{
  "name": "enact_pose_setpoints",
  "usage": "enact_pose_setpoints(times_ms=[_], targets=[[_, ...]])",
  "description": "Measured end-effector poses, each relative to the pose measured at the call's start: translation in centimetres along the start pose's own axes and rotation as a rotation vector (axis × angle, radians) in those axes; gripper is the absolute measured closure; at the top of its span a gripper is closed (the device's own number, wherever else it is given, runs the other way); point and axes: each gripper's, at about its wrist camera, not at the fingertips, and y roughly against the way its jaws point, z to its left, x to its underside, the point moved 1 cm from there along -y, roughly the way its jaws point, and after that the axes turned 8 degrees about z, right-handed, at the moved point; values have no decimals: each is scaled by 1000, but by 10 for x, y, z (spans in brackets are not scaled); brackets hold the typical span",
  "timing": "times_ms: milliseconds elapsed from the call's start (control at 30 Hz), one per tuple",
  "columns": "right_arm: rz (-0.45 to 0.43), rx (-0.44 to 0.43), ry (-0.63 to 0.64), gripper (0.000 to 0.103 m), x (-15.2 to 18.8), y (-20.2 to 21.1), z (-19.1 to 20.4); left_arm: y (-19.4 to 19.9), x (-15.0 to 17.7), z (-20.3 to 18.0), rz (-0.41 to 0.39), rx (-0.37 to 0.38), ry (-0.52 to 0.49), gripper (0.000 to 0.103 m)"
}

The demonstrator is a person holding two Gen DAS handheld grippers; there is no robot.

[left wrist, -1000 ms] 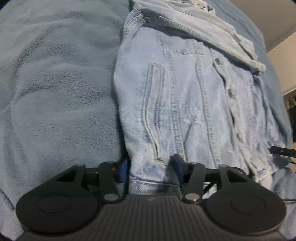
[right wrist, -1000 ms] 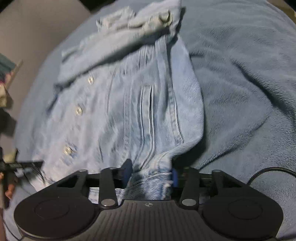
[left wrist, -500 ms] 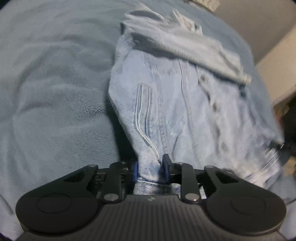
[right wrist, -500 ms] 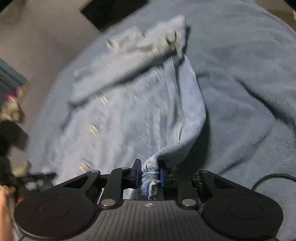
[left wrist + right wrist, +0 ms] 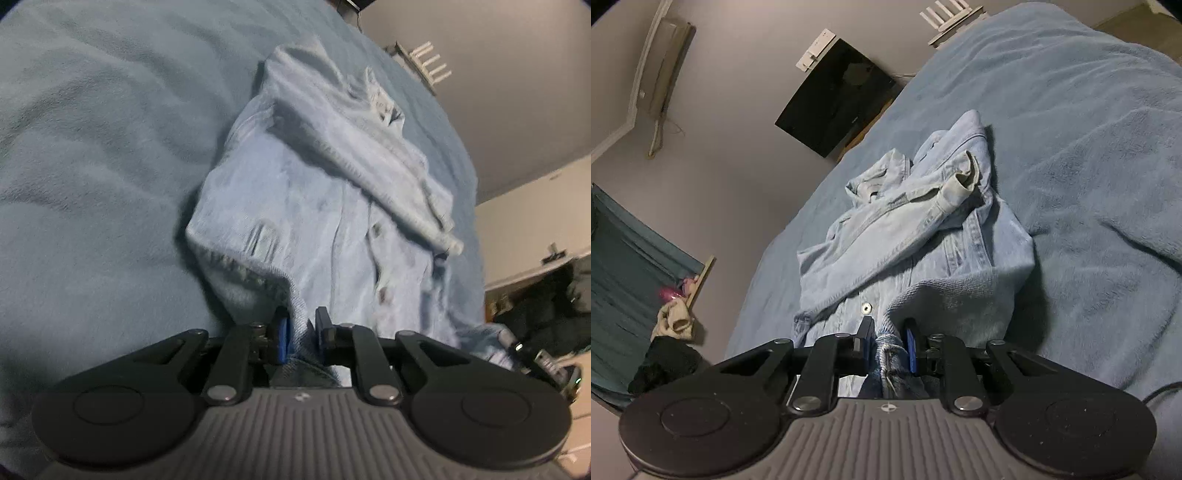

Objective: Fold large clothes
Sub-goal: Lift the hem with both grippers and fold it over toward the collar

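My left gripper (image 5: 301,325) is pinched tight on one bottom corner of the jacket (image 5: 332,206). My right gripper (image 5: 888,334) squeezes the other bottom corner of the jacket (image 5: 916,236), and the cloth bunches between its pads. The jacket lies on the blue blanket (image 5: 1089,147), with both held corners lifted off it.

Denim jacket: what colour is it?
Light, faded blue denim jacket; the right wrist view shows it best.
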Motion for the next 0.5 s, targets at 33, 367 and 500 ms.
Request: enact_pose_setpoints(times_ms=[33,367,500], targets=[[-4,-1,1,84,-1,-2,0,0,-5,-1,-2,8,5,93],[-132,-36,-46,85,-45,-25,-9,-13,-59,-5,-111,78,138,93],[-172,-34,-87,90,-58,-37,-20,-27,-79,0,-143,120,181,94]])
